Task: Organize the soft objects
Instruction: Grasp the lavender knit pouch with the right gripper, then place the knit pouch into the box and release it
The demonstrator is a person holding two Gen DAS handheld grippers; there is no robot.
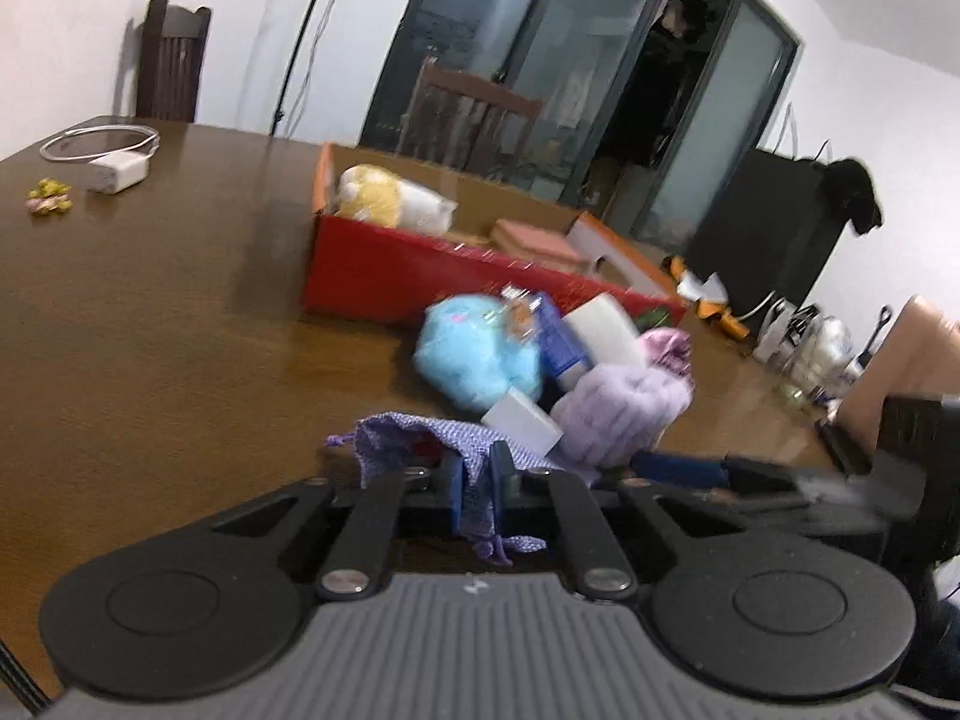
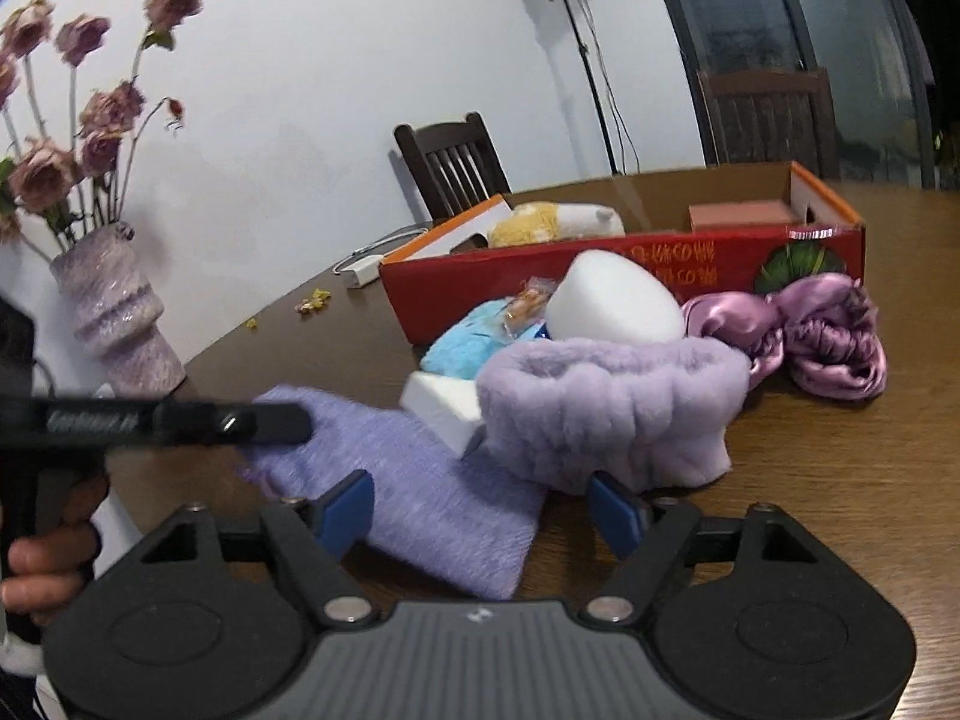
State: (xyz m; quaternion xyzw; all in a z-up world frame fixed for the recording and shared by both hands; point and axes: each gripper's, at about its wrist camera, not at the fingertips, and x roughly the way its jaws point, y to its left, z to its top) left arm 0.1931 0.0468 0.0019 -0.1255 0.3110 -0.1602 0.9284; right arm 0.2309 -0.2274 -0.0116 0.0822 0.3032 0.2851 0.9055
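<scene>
I am working over a dark brown wooden table (image 2: 840, 480) that is standing before white walls and dark glass doors. A red cardboard box (image 2: 600, 276) is sitting on it, holding a yellow-and-white plush toy (image 2: 540, 222). Just in front of the box, a fluffy lilac headband (image 2: 612, 408) is lying beside a lilac knitted drawstring pouch (image 1: 420, 438). My left gripper (image 1: 478, 492) is clamping that pouch. My right gripper (image 2: 486, 510) is gaping wide, just short of the headband.
</scene>
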